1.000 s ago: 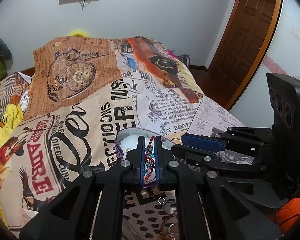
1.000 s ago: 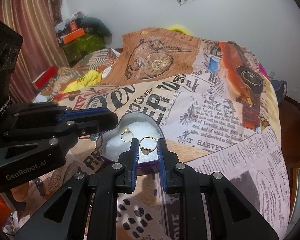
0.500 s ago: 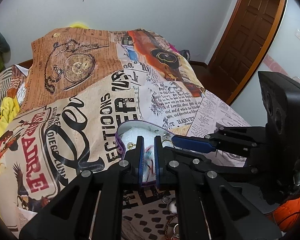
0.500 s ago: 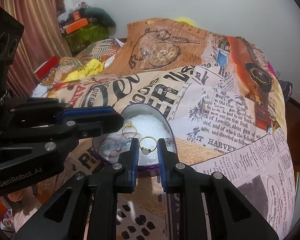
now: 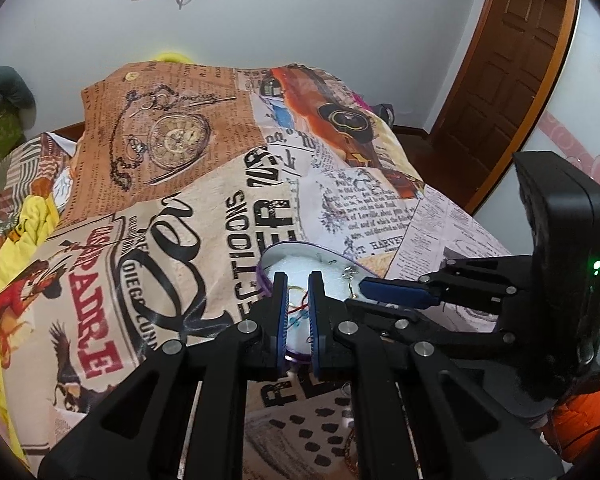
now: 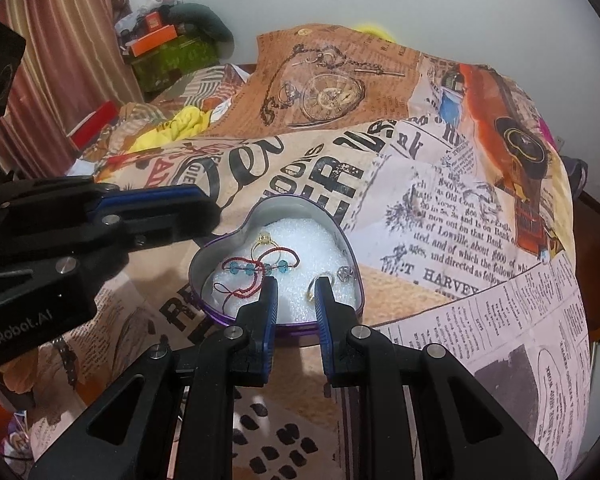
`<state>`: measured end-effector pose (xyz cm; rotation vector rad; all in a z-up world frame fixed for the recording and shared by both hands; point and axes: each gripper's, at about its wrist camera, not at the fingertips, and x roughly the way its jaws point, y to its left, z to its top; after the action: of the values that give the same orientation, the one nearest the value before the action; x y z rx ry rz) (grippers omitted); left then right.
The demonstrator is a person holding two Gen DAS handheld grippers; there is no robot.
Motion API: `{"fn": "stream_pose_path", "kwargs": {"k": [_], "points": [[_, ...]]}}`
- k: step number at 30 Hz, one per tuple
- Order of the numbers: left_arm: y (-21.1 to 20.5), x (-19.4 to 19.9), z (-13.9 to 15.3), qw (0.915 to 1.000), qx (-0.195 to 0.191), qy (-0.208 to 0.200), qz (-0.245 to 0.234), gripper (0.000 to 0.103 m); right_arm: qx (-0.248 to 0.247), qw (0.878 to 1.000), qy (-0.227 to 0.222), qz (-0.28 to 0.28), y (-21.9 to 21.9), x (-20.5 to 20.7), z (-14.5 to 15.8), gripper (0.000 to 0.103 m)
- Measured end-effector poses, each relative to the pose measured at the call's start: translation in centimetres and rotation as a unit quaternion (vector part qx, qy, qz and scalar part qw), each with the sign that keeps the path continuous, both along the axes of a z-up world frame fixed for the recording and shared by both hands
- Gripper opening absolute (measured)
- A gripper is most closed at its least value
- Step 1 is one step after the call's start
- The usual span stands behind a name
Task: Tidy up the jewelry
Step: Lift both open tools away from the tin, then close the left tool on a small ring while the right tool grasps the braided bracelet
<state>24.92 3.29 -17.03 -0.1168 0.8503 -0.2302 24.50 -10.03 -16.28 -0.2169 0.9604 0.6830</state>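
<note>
A purple heart-shaped tin (image 6: 340, 236) with white foam lining sits on the printed bedspread; it also shows in the left wrist view (image 5: 276, 250). Inside lie a red cord bracelet with blue beads (image 6: 260, 268), a gold ring (image 6: 266, 240), a silver ring (image 6: 344, 273) and a second gold ring (image 6: 312, 292). My right gripper (image 6: 296, 286) is open and empty, just above the tin's near edge. My left gripper (image 5: 298, 280) is open and empty over the tin, with the bracelet (image 5: 298, 314) seen between its fingers.
The bedspread (image 6: 440, 208) covers the bed. Loose jewelry pieces (image 5: 352, 452) lie near the front edge in the left wrist view. Boxes and clutter (image 6: 168, 48) stand at the back left beside a curtain. A wooden door (image 5: 508, 72) is at the right.
The left gripper let go of the red bracelet, which now lies in the tin. The right gripper opened and dropped its gold ring into the tin. Both grippers pulled back slightly.
</note>
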Motion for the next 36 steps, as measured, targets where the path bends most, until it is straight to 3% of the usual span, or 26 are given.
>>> {"fn": "stream_pose_path", "kwargs": {"k": [9,11,13,15,26,36], "points": [[0.0,-1.4,1.0,0.9998,0.018,-0.005,0.004,0.01,0.005,1.0,-0.019,-0.005,-0.8,-1.6,2.3,0.018],[-0.2,-1.9,1.5,0.9997,0.022,-0.008,0.004,0.015,0.007,1.0,-0.024,-0.008,-1.1,-2.0,2.8,0.023],[-0.3,-2.5,1.9,0.9996,0.025,-0.013,0.007,0.03,0.01,0.999,-0.03,-0.014,-1.5,-2.5,3.4,0.034],[-0.4,-3.4,2.4,0.9994,0.028,-0.02,0.008,0.035,0.013,0.999,-0.041,-0.02,-1.9,-3.2,4.1,0.039],[-0.7,-7.4,3.7,0.9986,0.043,-0.028,0.01,0.044,0.021,0.998,-0.054,-0.039,-3.8,-6.6,6.0,0.039],[-0.3,-10.2,2.6,0.9984,0.053,-0.011,0.015,0.044,0.014,0.998,-0.031,-0.052,-4.6,-8.8,4.8,0.039]]}}
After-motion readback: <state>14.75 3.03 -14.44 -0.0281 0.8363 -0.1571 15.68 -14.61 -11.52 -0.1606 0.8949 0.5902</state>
